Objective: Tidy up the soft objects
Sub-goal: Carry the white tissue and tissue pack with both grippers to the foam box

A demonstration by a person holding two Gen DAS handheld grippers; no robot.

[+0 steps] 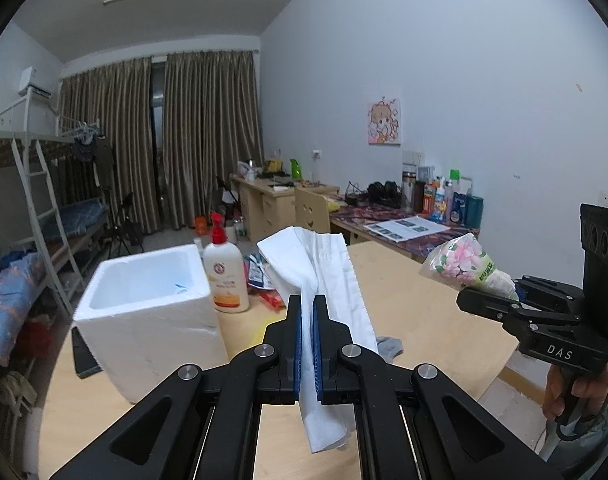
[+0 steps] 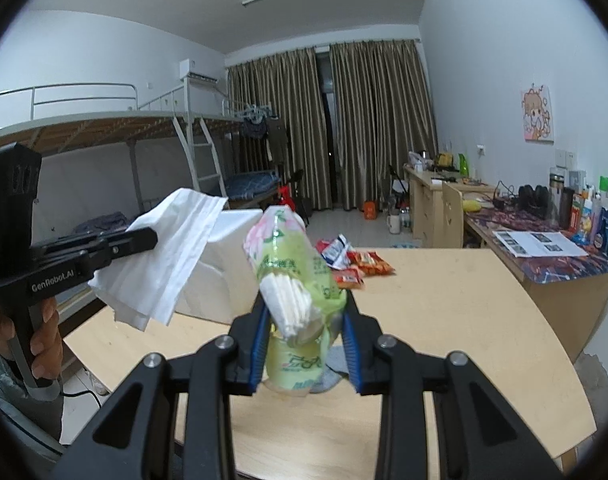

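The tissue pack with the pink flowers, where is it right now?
The tissue pack is up off the table, pinched in the right gripper, beside the white foam box.

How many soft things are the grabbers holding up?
2. The left gripper is clamped on a folded white cloth. The right gripper holds a green floral tissue pack. One more, a grey cloth, lies on the table; others may be hidden.
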